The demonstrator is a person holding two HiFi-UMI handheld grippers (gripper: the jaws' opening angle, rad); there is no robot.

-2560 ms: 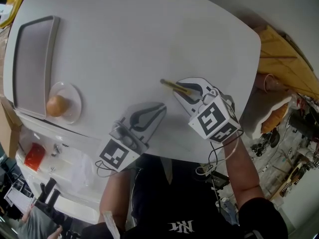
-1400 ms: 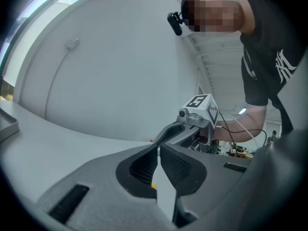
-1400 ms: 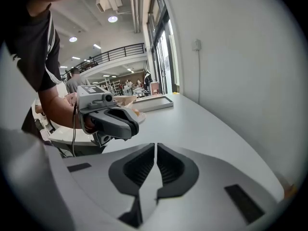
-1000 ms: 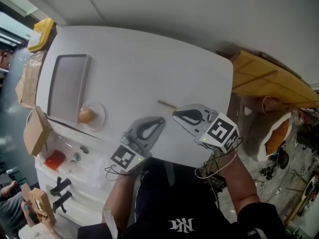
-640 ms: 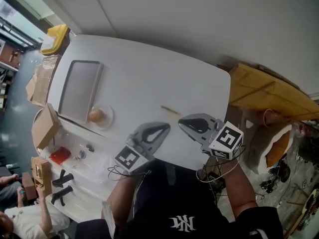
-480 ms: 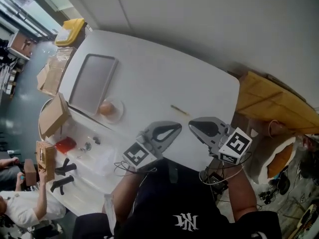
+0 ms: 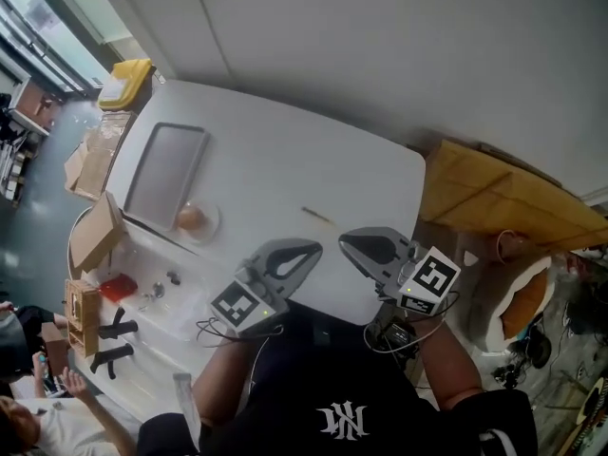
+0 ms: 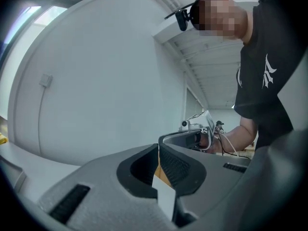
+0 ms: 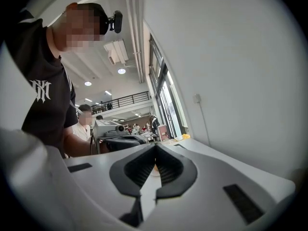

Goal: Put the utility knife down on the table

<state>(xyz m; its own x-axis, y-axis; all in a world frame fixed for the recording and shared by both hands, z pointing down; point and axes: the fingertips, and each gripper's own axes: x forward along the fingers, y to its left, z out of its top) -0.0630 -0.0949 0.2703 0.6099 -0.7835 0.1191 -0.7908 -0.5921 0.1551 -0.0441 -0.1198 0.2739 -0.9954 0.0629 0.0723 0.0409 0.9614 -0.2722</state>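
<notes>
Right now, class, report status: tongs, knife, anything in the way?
Left tongs, right tongs shut, empty. Utility knife flat on table, beyond both. Nothing in the way.

white table (image 7: 285, 150): a grey tray (image 7: 166, 174) lies at nine o'clock, a small dish (image 7: 213, 226) holding something round and orange just beside it at eight, the utility knife (image 7: 318, 217) flat at four.

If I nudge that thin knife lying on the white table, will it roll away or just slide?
Probably slide: the utility knife looks slim and lies flat on the smooth white table. It likely stays stiff and feels light, judging by its thin straight shape.
</notes>
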